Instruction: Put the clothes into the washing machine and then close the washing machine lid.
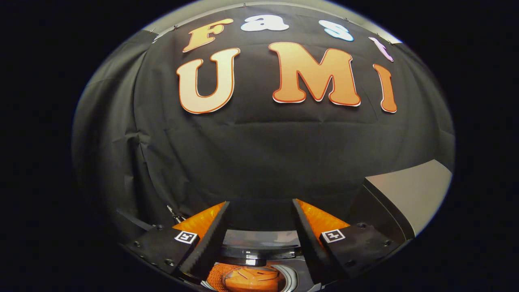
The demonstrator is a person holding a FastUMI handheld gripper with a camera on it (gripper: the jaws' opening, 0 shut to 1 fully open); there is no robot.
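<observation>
The washer [259, 249] sits low between the claw [259, 211] fingers, seen from above. An orange mass [249, 280], likely the clothes, appears in its round opening, so loading looks done or nearly so; whether the lid is closed I cannot tell. The drum's axis seems upright, its mouth facing up. The claw is spread wide, gripping nothing. A pale surface [413, 190] lies well apart on the right.
</observation>
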